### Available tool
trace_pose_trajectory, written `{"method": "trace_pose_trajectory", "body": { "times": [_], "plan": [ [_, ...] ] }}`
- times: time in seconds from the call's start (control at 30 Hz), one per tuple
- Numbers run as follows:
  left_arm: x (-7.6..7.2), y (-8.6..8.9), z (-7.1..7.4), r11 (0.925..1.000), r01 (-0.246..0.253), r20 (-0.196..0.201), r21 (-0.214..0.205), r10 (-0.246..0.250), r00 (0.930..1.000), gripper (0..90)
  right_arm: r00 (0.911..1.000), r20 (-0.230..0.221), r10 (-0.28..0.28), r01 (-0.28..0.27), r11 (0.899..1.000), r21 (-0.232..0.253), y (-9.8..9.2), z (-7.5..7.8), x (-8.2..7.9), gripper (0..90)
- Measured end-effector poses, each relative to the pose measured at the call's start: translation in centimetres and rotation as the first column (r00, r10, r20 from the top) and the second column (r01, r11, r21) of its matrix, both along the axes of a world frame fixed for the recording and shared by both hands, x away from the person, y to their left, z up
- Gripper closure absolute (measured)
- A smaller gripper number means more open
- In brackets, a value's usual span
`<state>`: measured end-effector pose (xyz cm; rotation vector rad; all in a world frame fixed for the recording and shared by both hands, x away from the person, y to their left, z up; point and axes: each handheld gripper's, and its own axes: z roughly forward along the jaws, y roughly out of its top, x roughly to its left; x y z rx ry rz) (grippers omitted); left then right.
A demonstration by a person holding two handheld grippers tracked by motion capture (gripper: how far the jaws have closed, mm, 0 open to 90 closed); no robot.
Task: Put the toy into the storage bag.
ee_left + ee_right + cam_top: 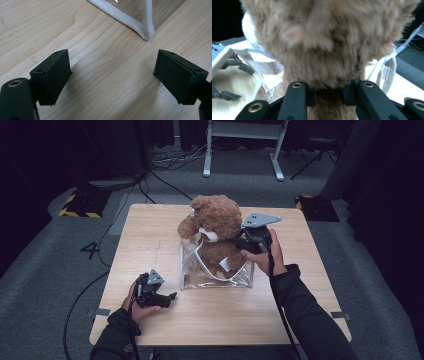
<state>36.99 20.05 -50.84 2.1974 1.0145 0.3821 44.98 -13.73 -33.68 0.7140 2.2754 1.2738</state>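
Note:
A brown teddy bear (215, 220) stands half inside a clear plastic bag (240, 280) with white trim at the middle of the wooden table (150, 235). My right gripper (241, 240) comes in from the bear's right side, shut on the fur at the back of its neck. In the right gripper view the bear (324, 32) looms close, with fur pinched between the jaws of my right gripper (328, 96). My left gripper (169, 297) rests low on the table, left of the bag's front corner, open and holding nothing. The left gripper (112, 77) faces the bag's white-trimmed corner (147, 35).
Bare table wood lies in front of and to the left of the bag. Cables (80, 295) trail over the grey floor at the left. A white desk frame (240, 150) stands beyond the table's far edge.

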Motion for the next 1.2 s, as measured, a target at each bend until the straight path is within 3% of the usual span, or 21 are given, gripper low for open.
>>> {"method": "trace_pose_trajectory", "body": {
  "times": [0.13,0.3,0.47,0.77,1.2],
  "plan": [
    [0.0,0.0,0.0,1.0000,0.000,0.000,0.000,0.000,1.0000,13.9,0.9997,-0.026,-0.002,0.002,1.000,0.007,-0.6,-0.7,0.6,70.3],
    [0.0,0.0,0.0,1.0000,0.000,0.000,0.000,0.000,1.0000,13.9,0.9995,-0.029,-0.009,0.008,0.999,-0.034,-0.8,-1.2,0.9,69.7],
    [0.0,0.0,0.0,1.0000,0.000,0.000,0.000,0.000,1.0000,13.9,0.9995,-0.031,-0.005,0.004,1.000,-0.029,-0.9,-1.3,0.9,69.8],
    [0.0,0.0,0.0,1.0000,0.000,0.000,-0.001,0.000,1.0000,13.9,0.9995,-0.032,-0.003,0.001,0.997,-0.079,-0.9,-1.7,0.9,69.5],
    [0.0,0.0,0.0,1.0000,0.000,0.000,0.000,0.000,1.0000,13.9,0.9988,-0.047,-0.017,0.013,0.998,-0.067,-1.2,-1.3,0.7,60.4]
  ]
}}
